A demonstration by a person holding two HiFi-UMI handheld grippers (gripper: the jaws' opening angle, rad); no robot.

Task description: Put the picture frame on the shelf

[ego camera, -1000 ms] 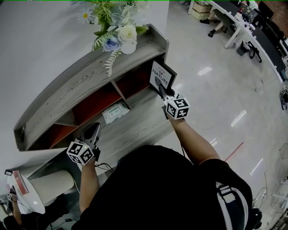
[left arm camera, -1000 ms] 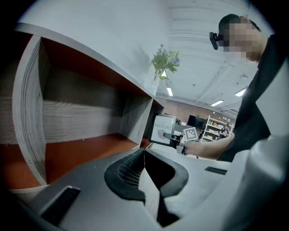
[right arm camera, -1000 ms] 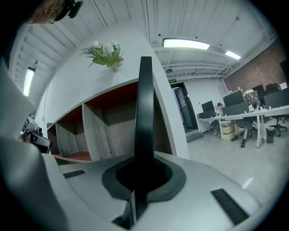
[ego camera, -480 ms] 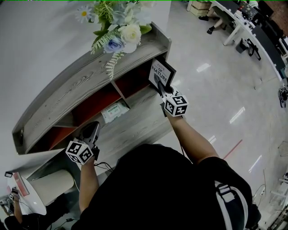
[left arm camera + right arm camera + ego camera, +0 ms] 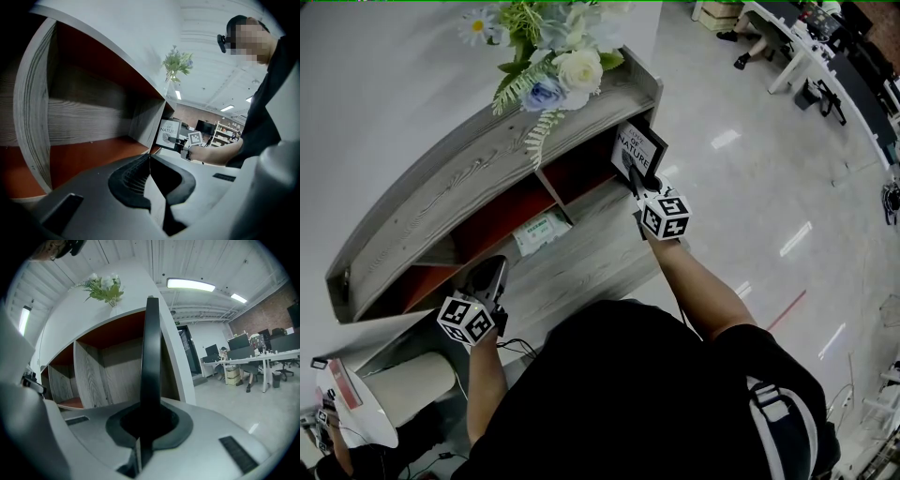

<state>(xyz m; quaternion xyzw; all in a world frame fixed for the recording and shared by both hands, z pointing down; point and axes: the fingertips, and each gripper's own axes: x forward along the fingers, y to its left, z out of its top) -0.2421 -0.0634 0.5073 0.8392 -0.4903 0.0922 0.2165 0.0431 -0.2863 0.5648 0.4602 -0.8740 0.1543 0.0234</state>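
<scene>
Right tongs [image 5: 632,176] grip the picture frame [image 5: 640,148], upright at the right end of the shelf [image 5: 459,183], arm stretched forward. Left tongs [image 5: 491,274] are closed, empty, before the shelf's left compartment.

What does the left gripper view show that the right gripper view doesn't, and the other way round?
Only the left gripper view shows the printed front of the picture frame, with the right gripper pinching it, plus the left gripper with jaws shut and empty. Only the right gripper view shows the frame edge-on as a dark strip, and office desks behind. Both show the flowers on top of the shelf.
</scene>
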